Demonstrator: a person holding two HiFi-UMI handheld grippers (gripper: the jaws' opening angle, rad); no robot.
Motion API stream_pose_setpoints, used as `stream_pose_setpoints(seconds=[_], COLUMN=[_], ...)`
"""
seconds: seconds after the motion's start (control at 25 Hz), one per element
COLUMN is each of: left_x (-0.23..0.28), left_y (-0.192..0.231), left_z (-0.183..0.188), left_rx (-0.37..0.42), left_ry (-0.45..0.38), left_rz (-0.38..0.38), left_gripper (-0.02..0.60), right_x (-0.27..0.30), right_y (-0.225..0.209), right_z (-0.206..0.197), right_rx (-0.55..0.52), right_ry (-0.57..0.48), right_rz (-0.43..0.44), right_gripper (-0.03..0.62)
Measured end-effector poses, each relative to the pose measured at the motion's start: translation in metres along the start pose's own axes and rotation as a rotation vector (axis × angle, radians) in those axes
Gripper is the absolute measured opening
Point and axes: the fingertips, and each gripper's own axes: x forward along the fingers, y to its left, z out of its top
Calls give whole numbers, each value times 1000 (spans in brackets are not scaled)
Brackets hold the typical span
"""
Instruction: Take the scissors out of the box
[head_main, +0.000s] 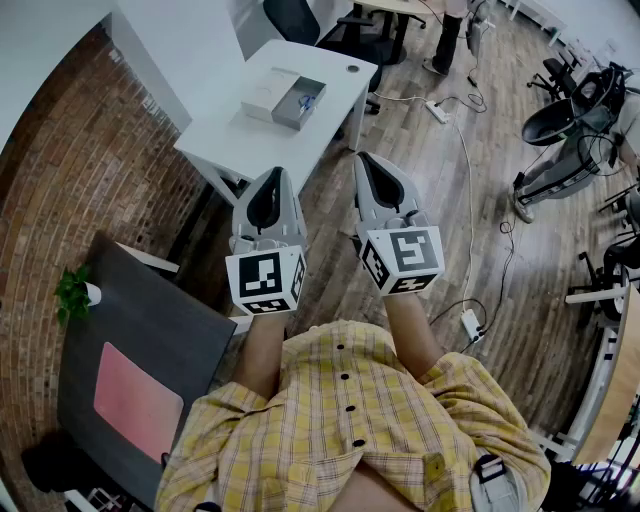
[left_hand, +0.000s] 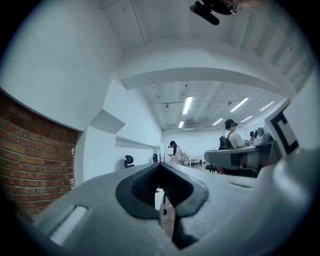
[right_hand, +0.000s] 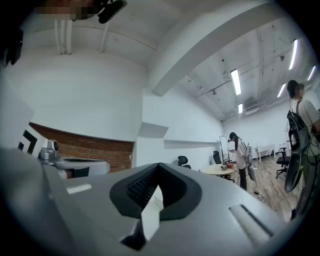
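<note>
Pose level, side by side; left claw (head_main: 272, 176) closed, empty, right claw (head_main: 367, 160) closed, empty

grippers (head_main: 270, 180) (head_main: 368, 165) = 2 | tables (head_main: 250, 140) (head_main: 150, 310) = 2 | box (head_main: 298, 103) = 1 | plant (head_main: 70, 290) = 1

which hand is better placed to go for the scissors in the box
Left, probably: the box lies almost straight ahead of the left hand-held gripper; the right hand-held gripper sits off to the side. Both are shut, empty.

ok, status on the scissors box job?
Left claw and right claw shut, empty. Open box on white table ahead, not reached. Nothing seen blocking.
</note>
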Motion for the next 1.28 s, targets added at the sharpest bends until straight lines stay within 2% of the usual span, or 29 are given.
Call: stream_pose_setpoints(seconds=[0.44, 0.96, 1.28], left_x=[-5, 21, 65], left_y=[-21, -93, -94], left_z=[-3, -2, -28], left_rx=[0, 33, 26], left_ry=[4, 7, 39], left_rz=[8, 55, 65], left_gripper=[3, 3, 3], right_x=[-17, -45, -12], right_y=[-8, -77, -107], right_z=[-5, 4, -19], right_rx=[27, 27, 42], right_ry=[8, -8, 13], right_rz=[29, 67, 85], right_gripper=[5, 5, 5])
